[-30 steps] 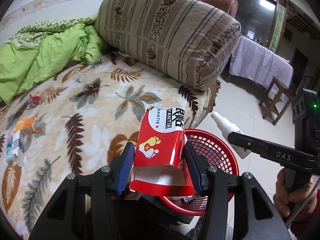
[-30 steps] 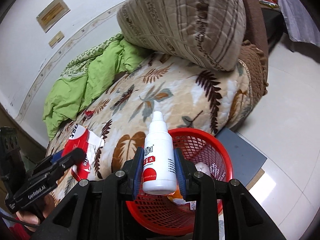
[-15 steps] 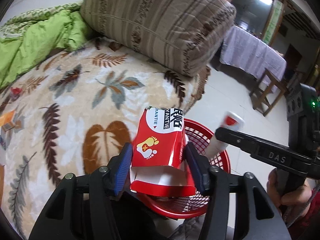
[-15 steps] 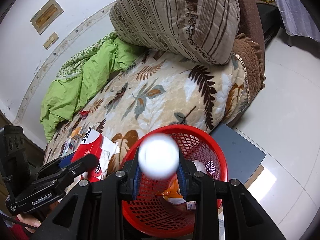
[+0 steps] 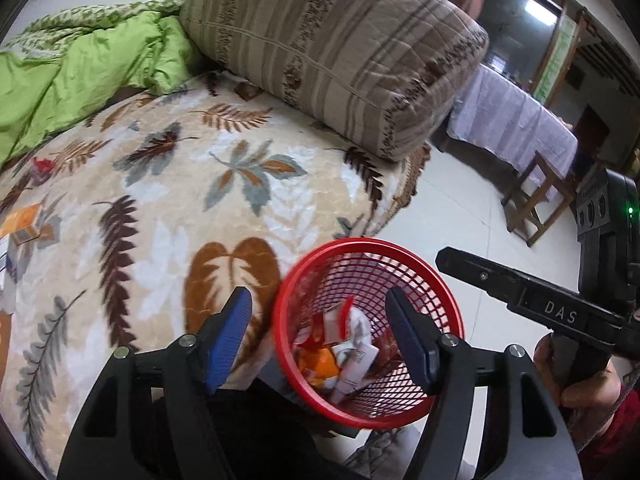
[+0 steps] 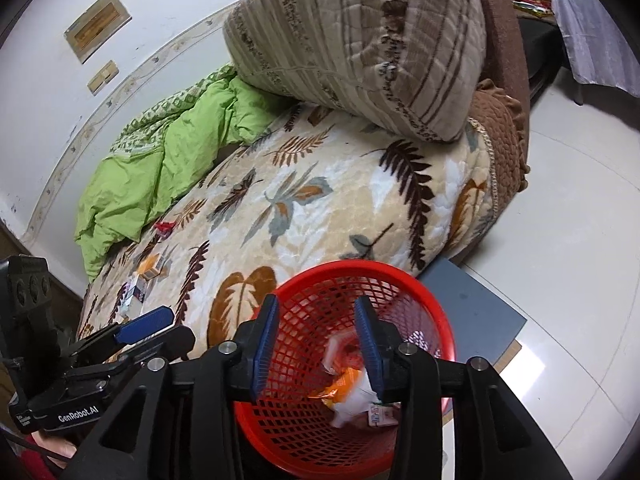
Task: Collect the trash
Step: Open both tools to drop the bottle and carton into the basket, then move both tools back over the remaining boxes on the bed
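Showing the left wrist view: left gripper (image 5: 320,338) with jaws spread wide and holding nothing, poised over the red basket (image 5: 448,304) at 6 o'clock.
Basket contents: a loose heap of wrappers and a white tube (image 5: 354,364); exact count cannot be told.
Trash left on the blanket (image 5: 168,216): boxes (image 5: 22,226) at 9 o'clock and one small red scrap (image 5: 40,165) nearer 10 o'clock.
Right gripper: one arm only shows at 3 o'clock.

Right wrist view: right gripper (image 6: 318,344) with jaws parted and nothing between them, above the same single basket (image 6: 436,308) at 6 o'clock.
Remaining items: about three small boxes (image 6: 140,280) at 9 o'clock, one red scrap (image 6: 165,227).
Progress: judged partly done; bed pieces not yet collected.
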The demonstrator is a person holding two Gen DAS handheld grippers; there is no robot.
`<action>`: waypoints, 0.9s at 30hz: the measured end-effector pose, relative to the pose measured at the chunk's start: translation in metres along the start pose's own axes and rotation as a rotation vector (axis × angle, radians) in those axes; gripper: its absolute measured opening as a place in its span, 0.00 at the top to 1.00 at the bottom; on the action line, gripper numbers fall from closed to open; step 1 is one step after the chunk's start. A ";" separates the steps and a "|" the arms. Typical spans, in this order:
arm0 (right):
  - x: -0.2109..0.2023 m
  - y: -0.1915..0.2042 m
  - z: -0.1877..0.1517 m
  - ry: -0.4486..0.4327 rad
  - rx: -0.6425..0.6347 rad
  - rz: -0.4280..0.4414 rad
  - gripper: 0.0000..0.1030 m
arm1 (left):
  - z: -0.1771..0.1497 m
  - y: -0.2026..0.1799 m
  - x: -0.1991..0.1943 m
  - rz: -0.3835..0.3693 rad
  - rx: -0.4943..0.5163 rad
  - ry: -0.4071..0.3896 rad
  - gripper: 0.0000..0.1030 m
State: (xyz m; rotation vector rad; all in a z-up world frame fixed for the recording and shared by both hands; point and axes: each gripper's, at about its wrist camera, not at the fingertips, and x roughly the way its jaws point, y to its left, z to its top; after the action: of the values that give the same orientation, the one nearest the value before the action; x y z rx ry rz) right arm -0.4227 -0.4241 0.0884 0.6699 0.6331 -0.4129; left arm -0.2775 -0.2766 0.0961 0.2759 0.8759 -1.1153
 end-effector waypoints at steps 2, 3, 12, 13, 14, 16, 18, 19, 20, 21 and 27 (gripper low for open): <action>0.004 0.008 0.000 0.008 -0.013 0.013 0.59 | 0.000 0.010 -0.008 0.017 -0.019 -0.016 0.34; 0.007 0.014 0.001 0.013 -0.023 0.021 0.59 | 0.000 0.016 -0.012 0.027 -0.030 -0.025 0.34; 0.030 0.078 0.013 0.036 -0.137 0.120 0.59 | 0.001 0.082 -0.067 0.125 -0.153 -0.124 0.34; 0.034 0.090 0.015 0.042 -0.156 0.138 0.59 | 0.000 0.091 -0.072 0.138 -0.166 -0.133 0.34; 0.038 0.099 0.016 0.048 -0.172 0.154 0.59 | -0.001 0.104 -0.081 0.157 -0.190 -0.146 0.34; 0.046 0.117 0.016 0.060 -0.202 0.179 0.57 | -0.005 0.125 -0.094 0.183 -0.234 -0.168 0.34; 0.056 0.139 0.015 0.078 -0.236 0.204 0.54 | -0.010 0.146 -0.106 0.212 -0.276 -0.188 0.34; 0.061 0.150 0.014 0.088 -0.251 0.217 0.52 | -0.014 0.161 -0.114 0.234 -0.305 -0.200 0.34; 0.067 0.161 0.013 0.102 -0.266 0.232 0.52 | -0.018 0.171 -0.119 0.250 -0.326 -0.205 0.34; 0.074 0.173 0.012 0.116 -0.282 0.247 0.52 | -0.022 0.185 -0.125 0.276 -0.356 -0.209 0.34; 0.112 0.239 0.001 0.200 -0.375 0.314 0.52 | -0.049 0.265 -0.146 0.398 -0.532 -0.223 0.34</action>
State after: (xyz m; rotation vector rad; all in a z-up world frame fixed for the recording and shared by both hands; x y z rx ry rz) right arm -0.2104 -0.2710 0.1204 0.4421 0.7566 0.0676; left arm -0.0942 -0.0319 0.1122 -0.1137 0.8391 -0.5057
